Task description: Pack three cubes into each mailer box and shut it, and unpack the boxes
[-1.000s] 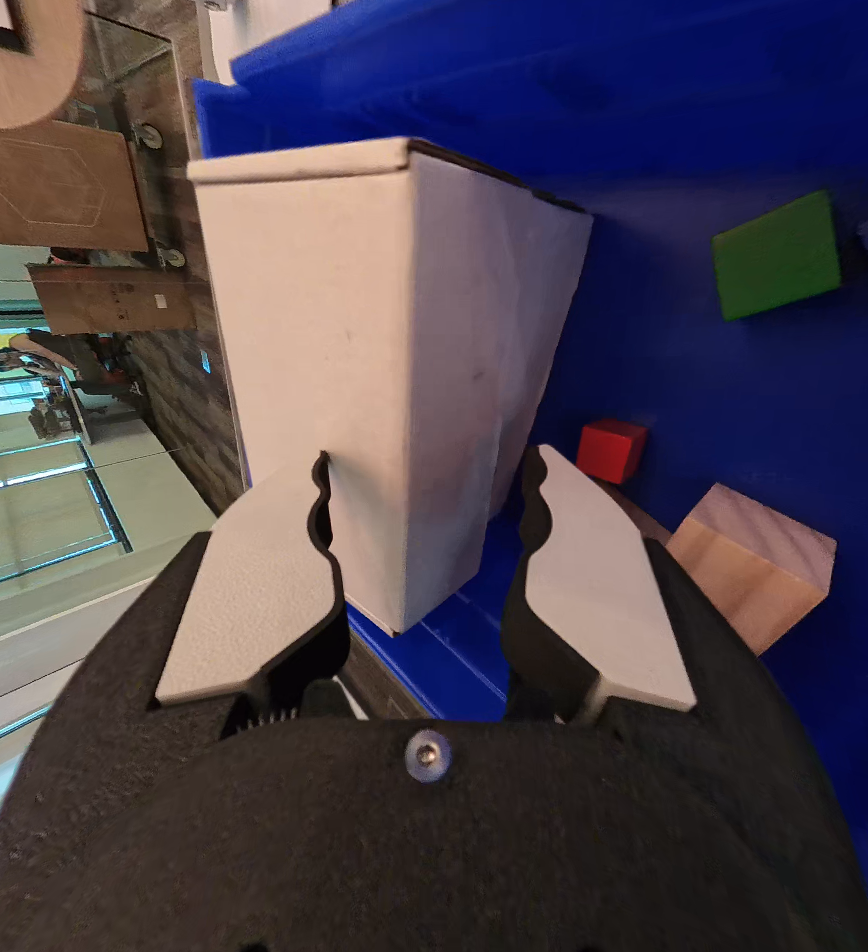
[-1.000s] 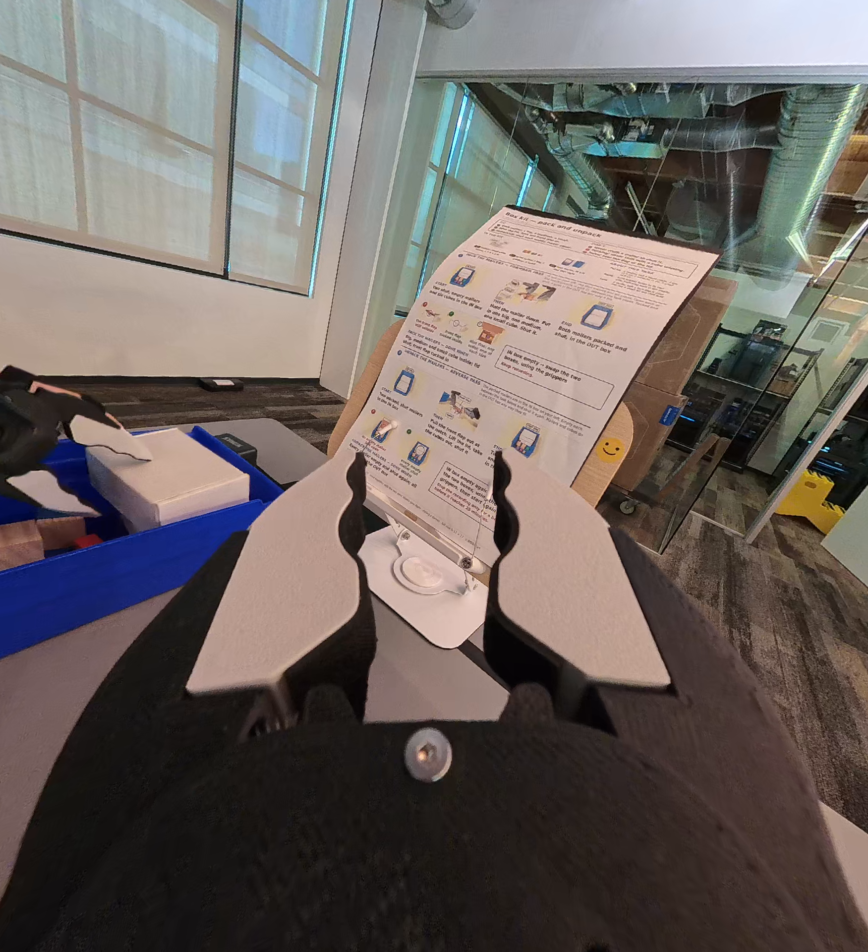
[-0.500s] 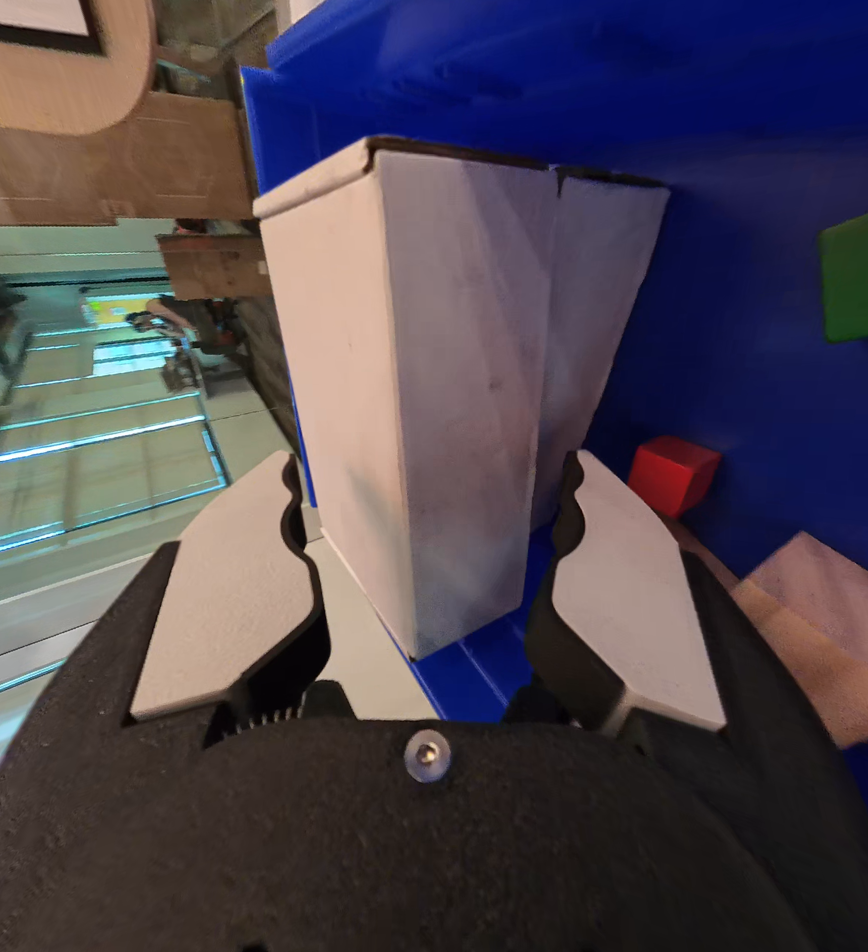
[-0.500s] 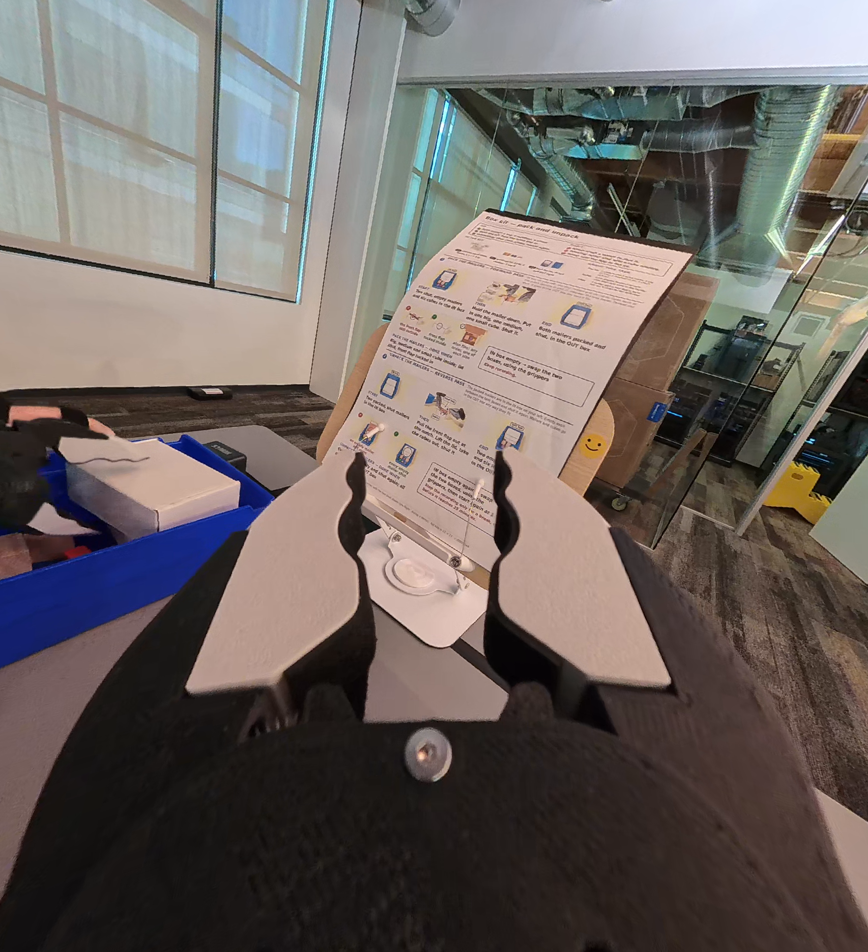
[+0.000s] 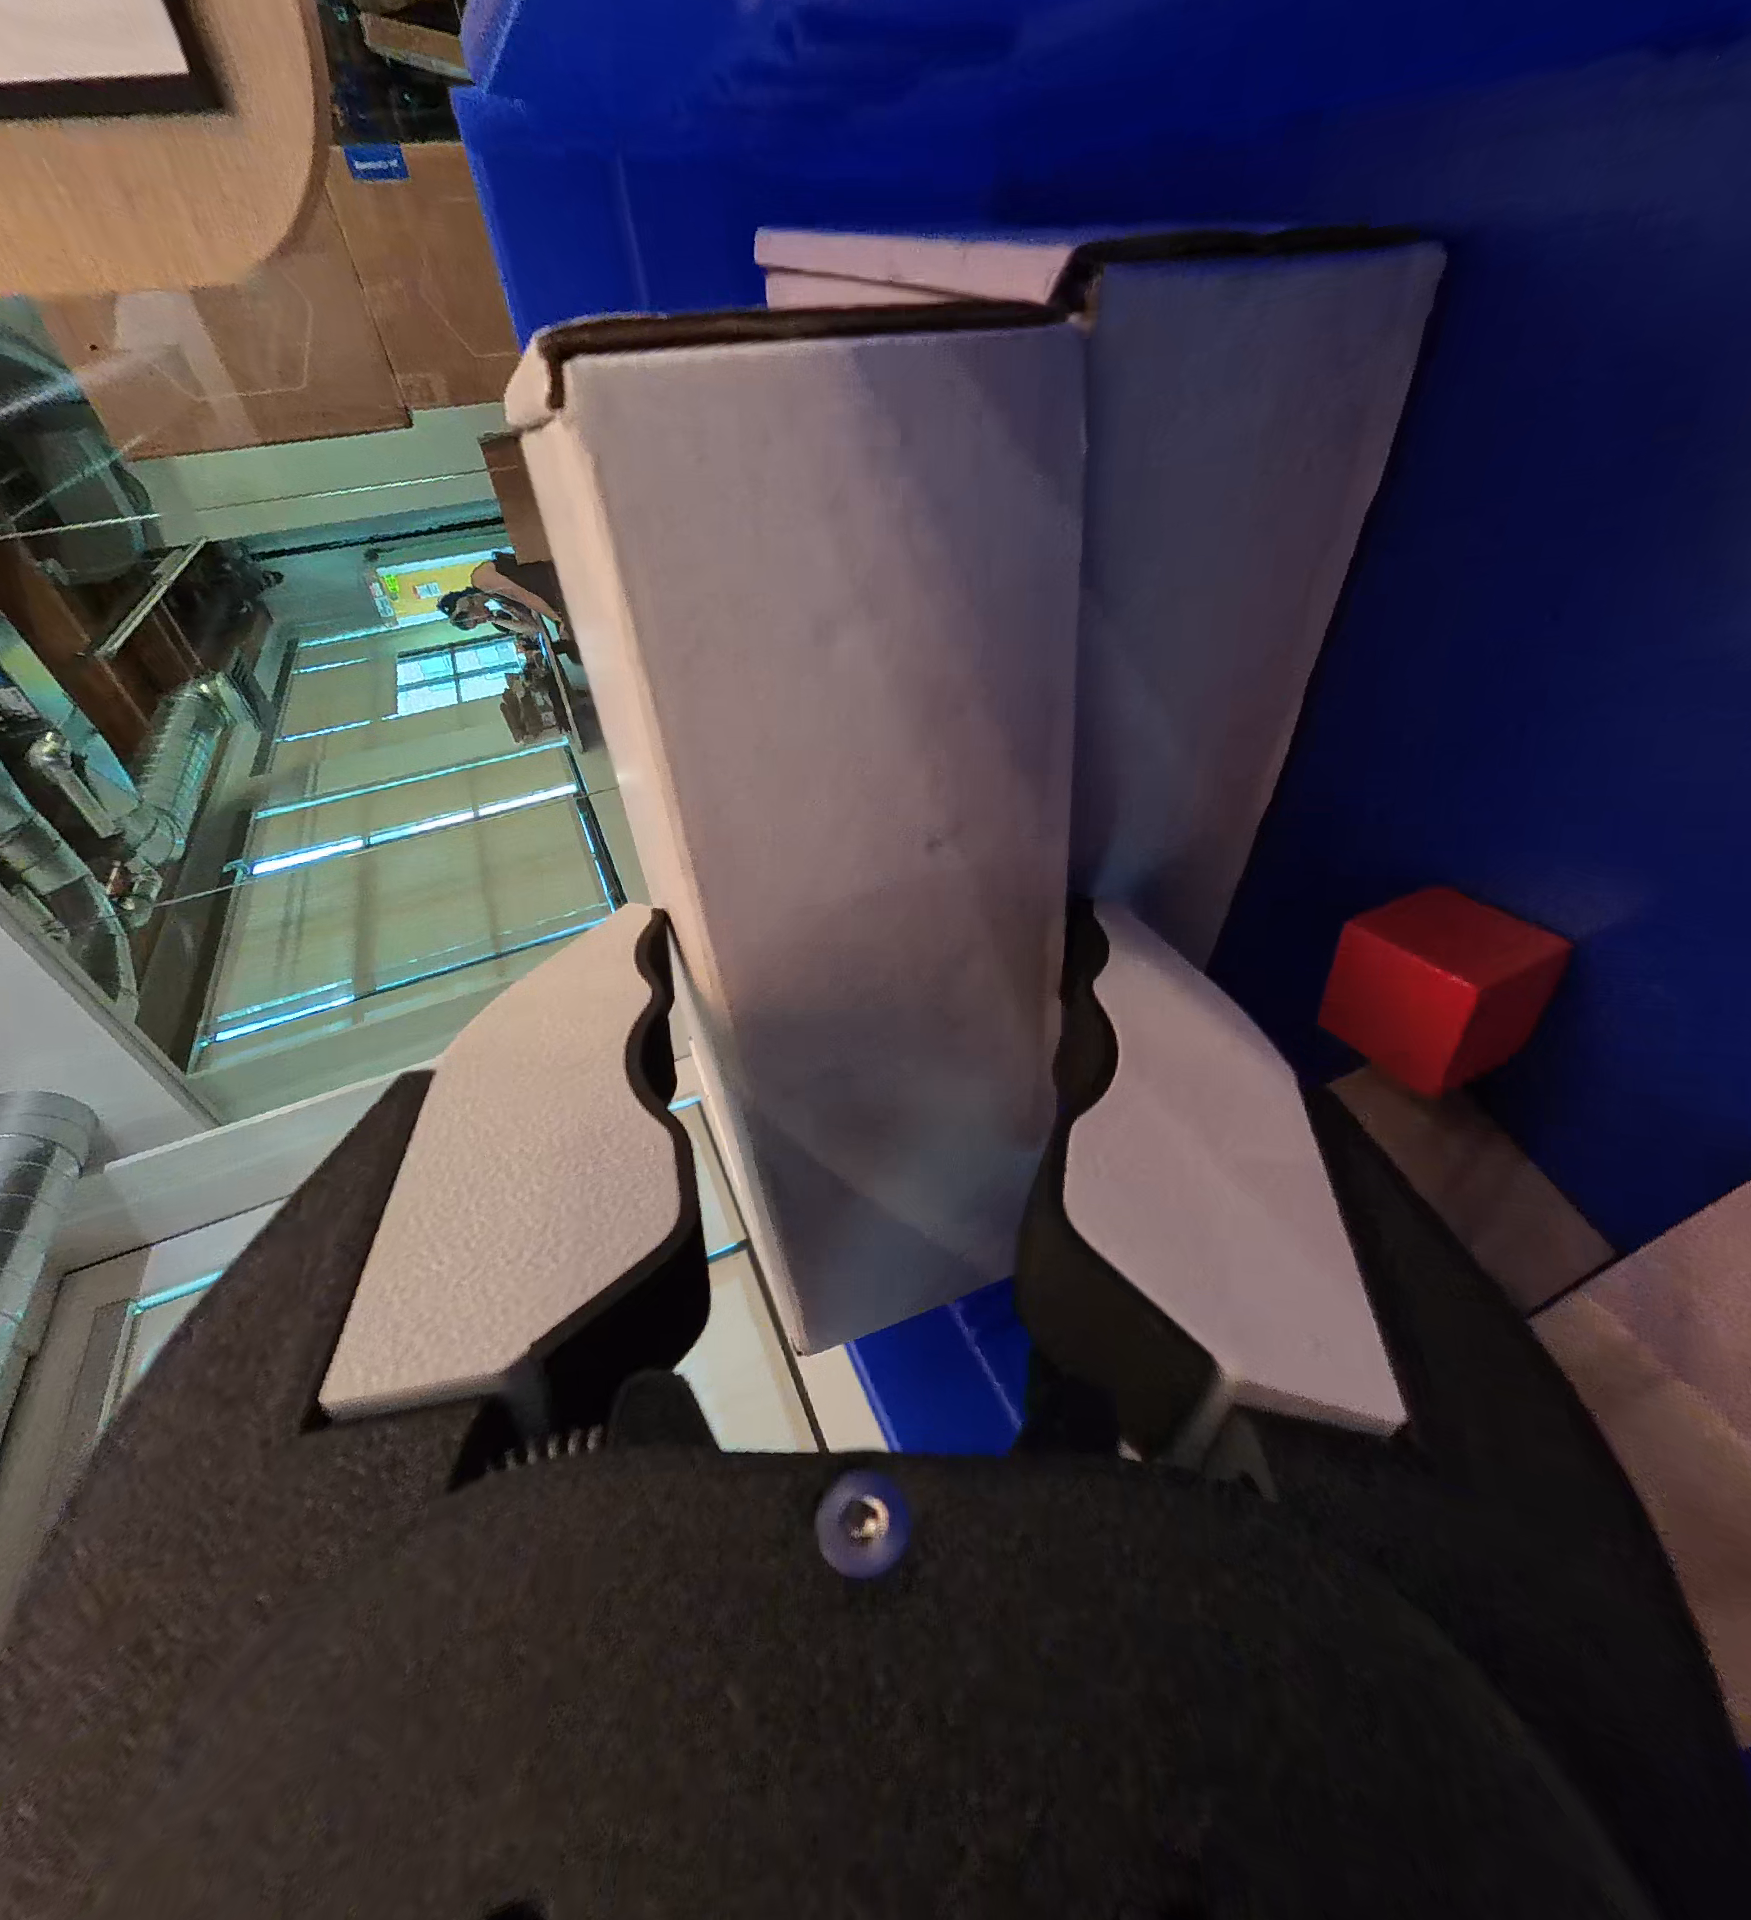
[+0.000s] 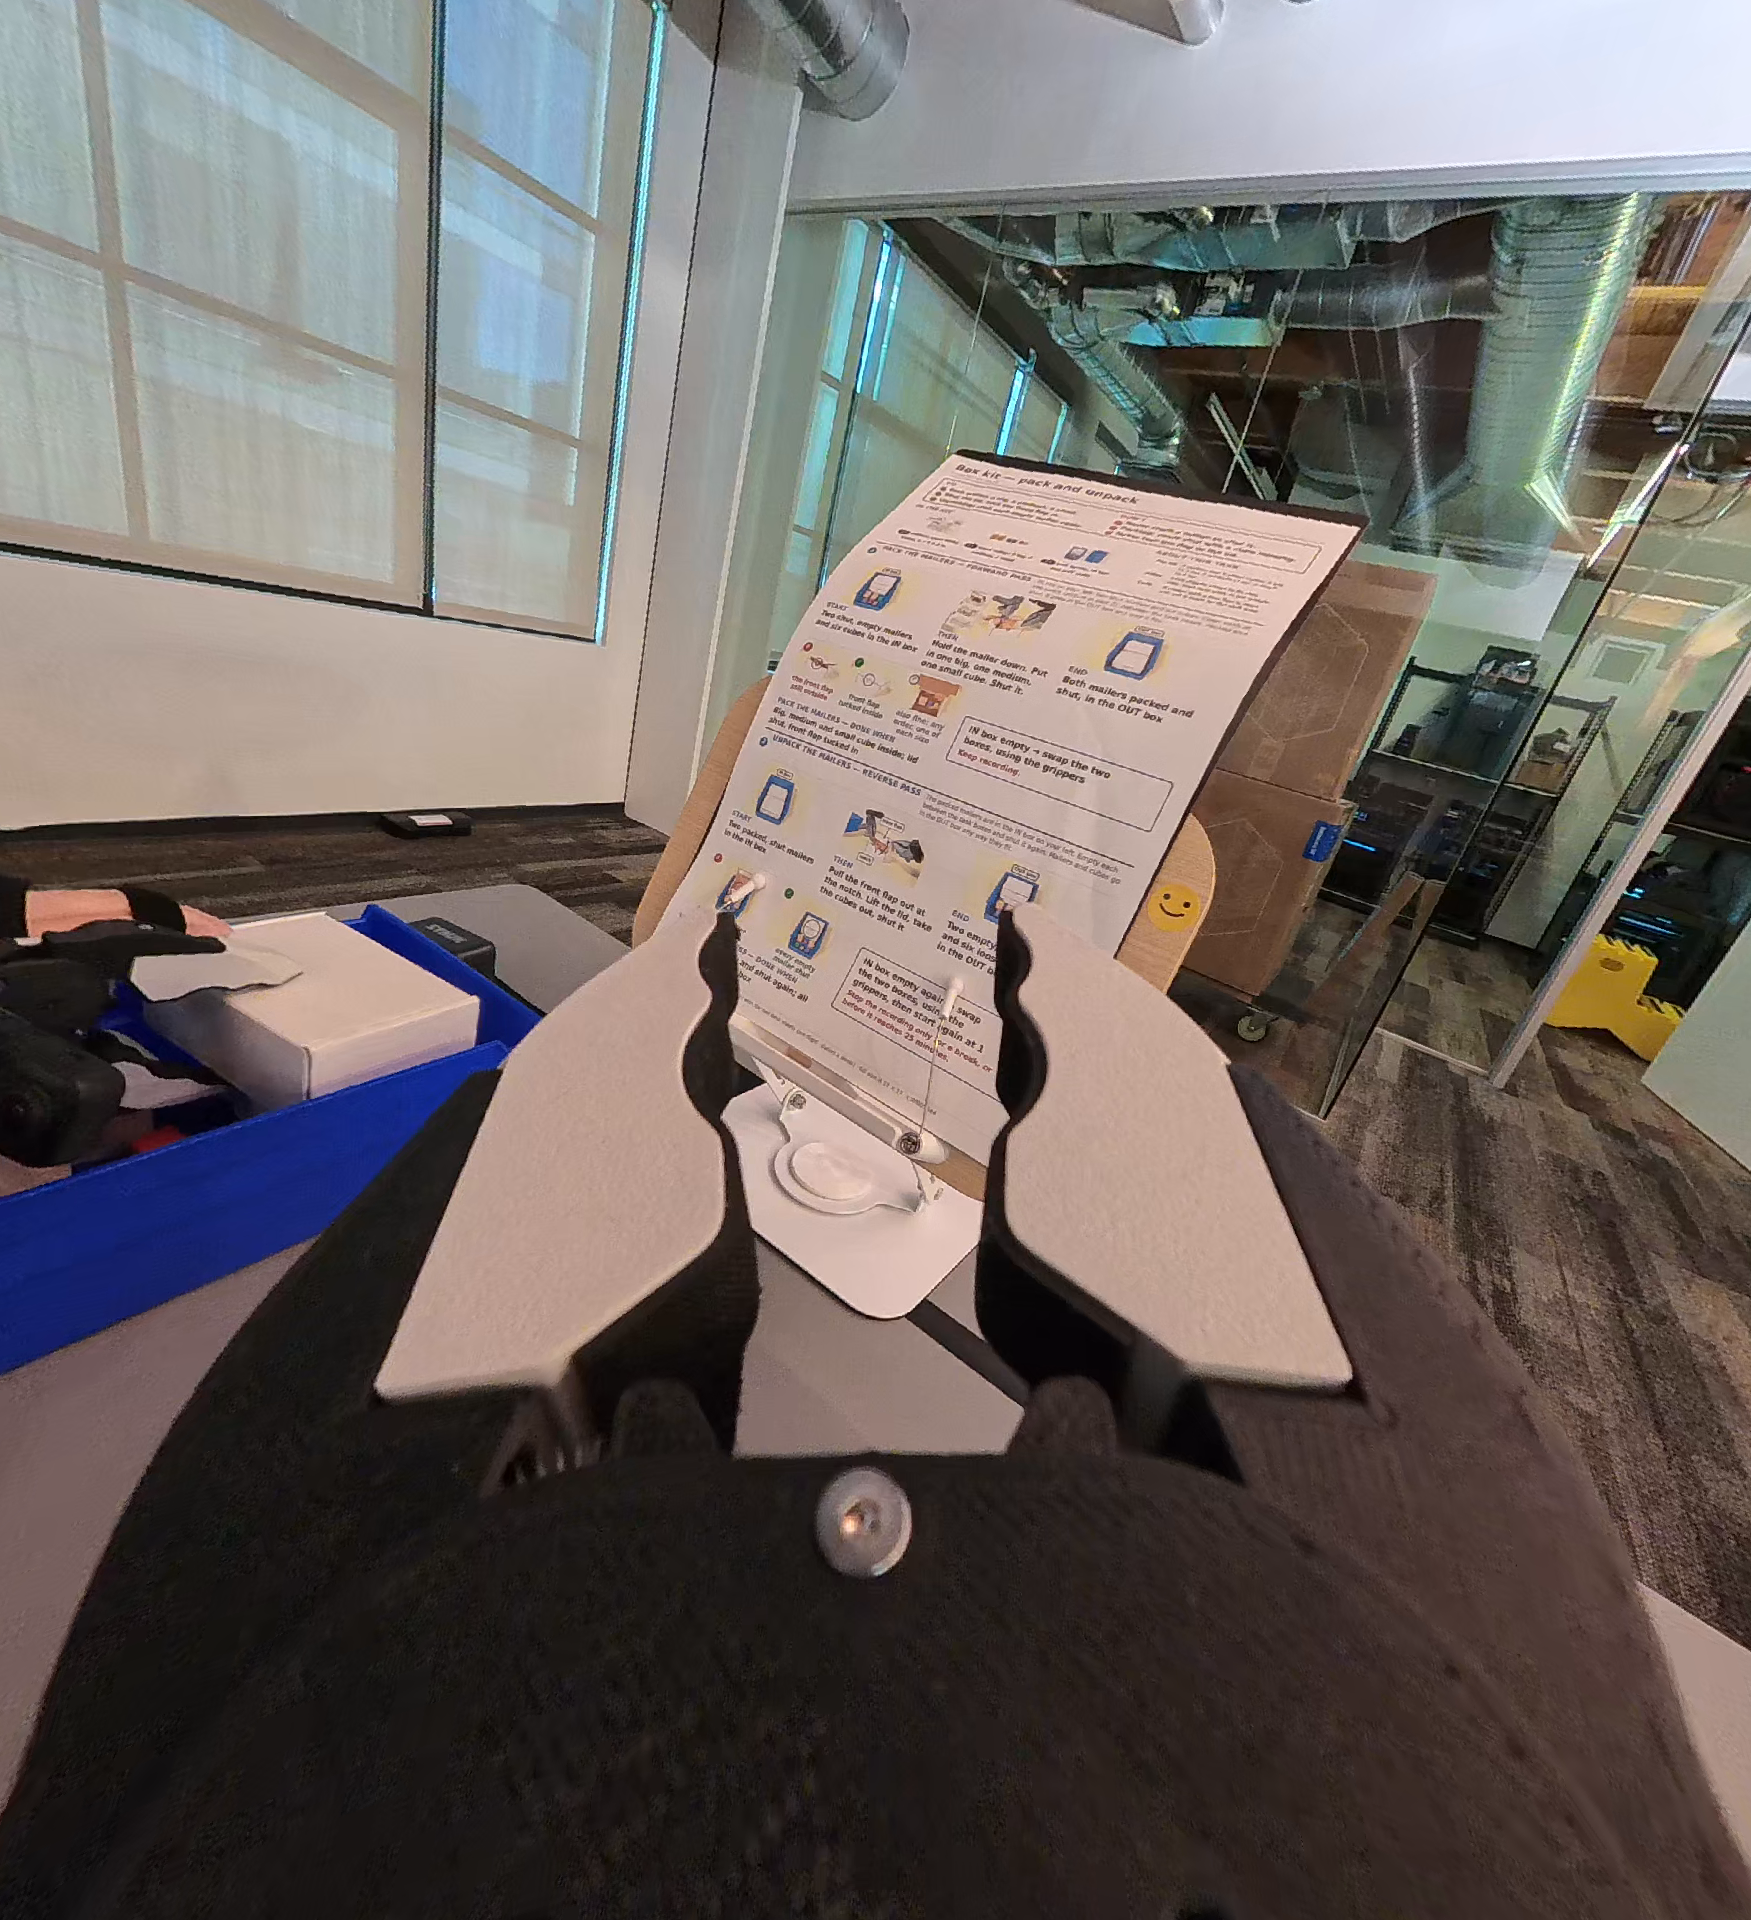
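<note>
**Left jaws on the upper mailer in the blue bin**

We have a white mailer box (image 5: 850, 779) between our left gripper (image 5: 866, 961) fingers, and the jaws are closed on its two broad faces. It lies on a second white mailer (image 5: 1255, 582) inside the blue bin (image 5: 1577, 520), at the bin's wall. Both boxes look shut. Loose in the bin beside them are a small red cube (image 5: 1432, 987) and a larger bare wooden cube (image 5: 1702, 1455), so we judge this the start of a packing pass: a box is being taken out to be filled.

From the right wrist view the left gripper (image 6: 227, 971) sits over the top mailer in the bin, which stands on the grey bench (image 6: 71, 1507). Our right gripper (image 6: 860, 940) hangs apart above the bench with its jaws open and empty, facing a printed instruction sheet (image 6: 1037, 727) on a stand.

Next, we think, the box must be lifted clear of the bin wall without dragging the lower mailer, then set down on the bench where the right gripper can help open it.
</note>
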Motion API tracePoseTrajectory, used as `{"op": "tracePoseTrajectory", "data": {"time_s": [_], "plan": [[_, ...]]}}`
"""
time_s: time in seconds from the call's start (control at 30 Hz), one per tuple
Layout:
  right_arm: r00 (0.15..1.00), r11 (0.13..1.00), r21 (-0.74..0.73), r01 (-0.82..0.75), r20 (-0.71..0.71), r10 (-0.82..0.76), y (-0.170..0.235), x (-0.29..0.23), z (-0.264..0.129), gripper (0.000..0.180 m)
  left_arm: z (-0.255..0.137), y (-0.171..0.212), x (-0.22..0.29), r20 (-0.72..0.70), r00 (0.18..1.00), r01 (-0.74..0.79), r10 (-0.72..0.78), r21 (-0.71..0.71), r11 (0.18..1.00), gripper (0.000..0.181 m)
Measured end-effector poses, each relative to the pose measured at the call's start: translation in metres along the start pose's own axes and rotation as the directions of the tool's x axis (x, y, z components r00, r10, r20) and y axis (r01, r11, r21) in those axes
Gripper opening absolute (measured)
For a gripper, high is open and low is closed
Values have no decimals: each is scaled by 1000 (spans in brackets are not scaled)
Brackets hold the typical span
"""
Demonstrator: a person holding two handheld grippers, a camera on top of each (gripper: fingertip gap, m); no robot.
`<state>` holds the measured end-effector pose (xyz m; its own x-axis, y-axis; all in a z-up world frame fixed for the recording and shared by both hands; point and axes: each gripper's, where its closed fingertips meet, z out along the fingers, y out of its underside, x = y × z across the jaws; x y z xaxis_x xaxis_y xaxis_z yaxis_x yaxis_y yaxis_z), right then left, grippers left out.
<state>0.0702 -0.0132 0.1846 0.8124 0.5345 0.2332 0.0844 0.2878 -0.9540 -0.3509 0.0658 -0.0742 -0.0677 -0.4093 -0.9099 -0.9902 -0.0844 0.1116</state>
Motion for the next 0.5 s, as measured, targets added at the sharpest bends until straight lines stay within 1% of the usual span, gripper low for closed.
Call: {"op": "tracePoseTrajectory", "data": {"time_s": [0.1,0.23,0.43,0.5], "plan": [[1000,1000,4,1,3,-1,-1,0,-1,49,-5,3,-1,-18,1000,6,-6,8,1000,71],[1000,1000,9,-5,4,5,-2,0,-1,48,-17,2,-6,-39,998,51,-50,37,998,69],[1000,1000,-2,3,16,-3,1,-4,3,48,-37,0,-26,-15,995,102,-101,82,991,68],[1000,1000,-9,13,12,-13,2,-4,3,48,-45,1,-39,17,995,96,-98,84,992,68]]}}
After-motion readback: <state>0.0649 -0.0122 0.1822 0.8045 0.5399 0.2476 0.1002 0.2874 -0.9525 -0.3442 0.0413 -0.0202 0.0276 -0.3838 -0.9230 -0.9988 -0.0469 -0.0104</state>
